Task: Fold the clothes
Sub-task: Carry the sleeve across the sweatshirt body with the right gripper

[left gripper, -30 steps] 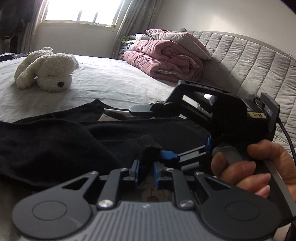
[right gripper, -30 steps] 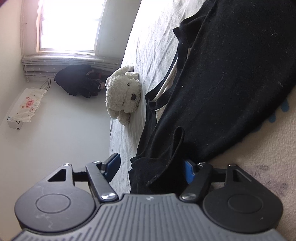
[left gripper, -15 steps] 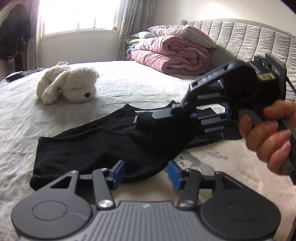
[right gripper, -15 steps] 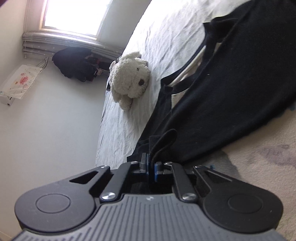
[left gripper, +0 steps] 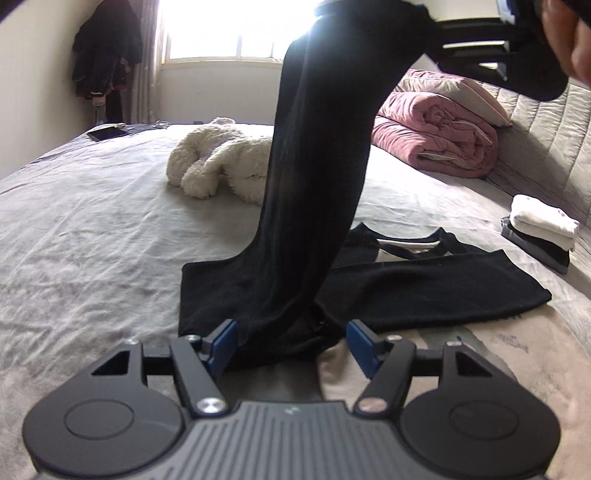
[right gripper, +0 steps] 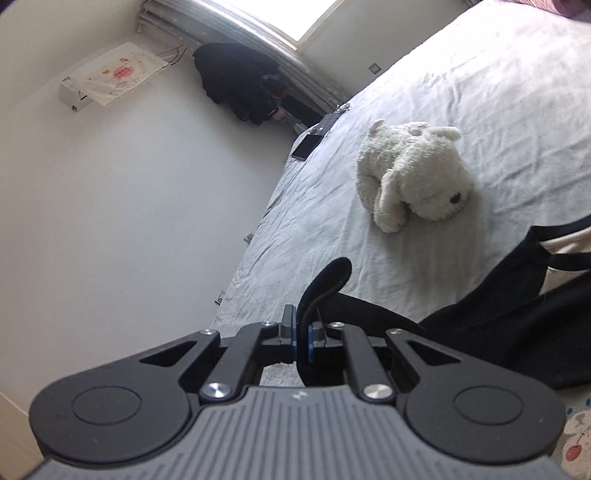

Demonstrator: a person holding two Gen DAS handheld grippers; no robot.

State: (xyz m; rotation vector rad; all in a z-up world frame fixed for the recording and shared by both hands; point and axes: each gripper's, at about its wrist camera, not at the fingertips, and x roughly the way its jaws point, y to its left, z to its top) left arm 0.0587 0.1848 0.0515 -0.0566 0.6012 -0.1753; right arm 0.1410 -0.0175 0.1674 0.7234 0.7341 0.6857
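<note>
A black garment point(left gripper: 424, 291) lies spread on the bed's pale sheet point(left gripper: 92, 229). One part of it point(left gripper: 314, 177) is pulled up in a tall column to the top of the left wrist view, where my right gripper holds it, with a person's hand point(left gripper: 565, 33) behind. In the right wrist view my right gripper point(right gripper: 301, 341) is shut on a curled black edge point(right gripper: 325, 284) of the garment. My left gripper point(left gripper: 291, 345) is low over the near end, its jaws opening. Black cloth lies between its blue pads point(left gripper: 364, 349), and they do not press on it.
A white plush dog point(left gripper: 221, 162) lies further up the bed. A rolled pink duvet point(left gripper: 436, 136) and a pillow rest against the quilted headboard point(left gripper: 554, 129). A small stack of folded clothes point(left gripper: 543, 229) sits at the right. A phone point(left gripper: 107, 133) lies near the far corner.
My right gripper closed on the garment's edge and rose, drawing a length of cloth up off the bed. My left gripper let go of the cloth, opened wide and drew back.
</note>
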